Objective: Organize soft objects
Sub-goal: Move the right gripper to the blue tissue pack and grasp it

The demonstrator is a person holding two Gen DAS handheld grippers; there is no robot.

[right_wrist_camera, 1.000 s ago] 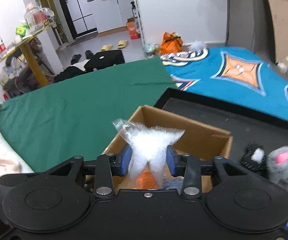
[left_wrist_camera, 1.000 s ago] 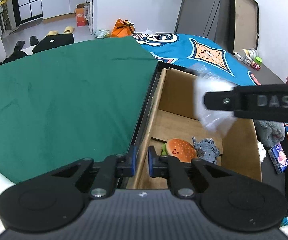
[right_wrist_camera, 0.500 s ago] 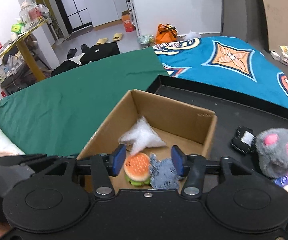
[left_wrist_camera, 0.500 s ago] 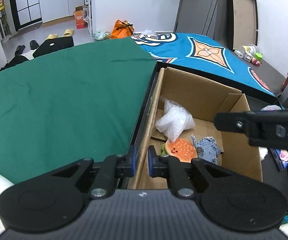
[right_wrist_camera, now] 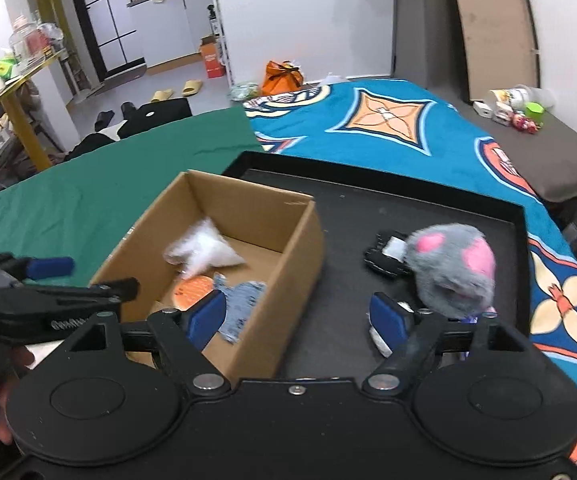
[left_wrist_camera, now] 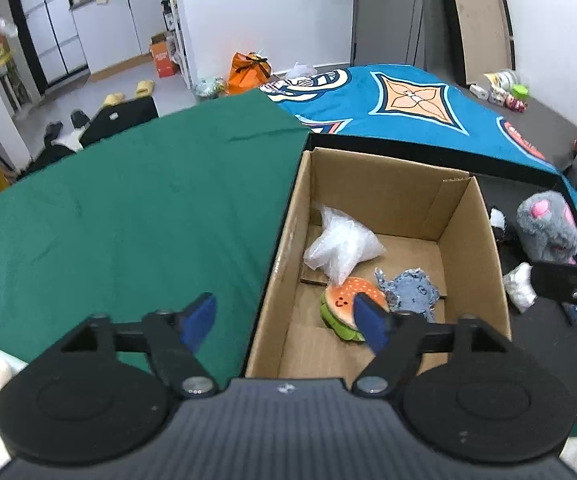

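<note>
Cardboard forms the open box (left_wrist_camera: 392, 196) that stands on a black tray (right_wrist_camera: 428, 208), with green cloth (left_wrist_camera: 128, 216) to its left. Inside it lie a clear plastic bag (left_wrist_camera: 342, 246), a burger plush (left_wrist_camera: 344, 308) and a denim scrap (left_wrist_camera: 408, 294). The left gripper (left_wrist_camera: 284, 318) has just been opening; its blue pads stand apart over the box's near left wall, gripping nothing, the burger just beside the right pad. The right gripper (right_wrist_camera: 298, 318) has also just been opening, empty, spanning the box's right wall. Right of the box, on the tray, sits a grey mouse plush (right_wrist_camera: 452, 268), just beyond the right finger.
</note>
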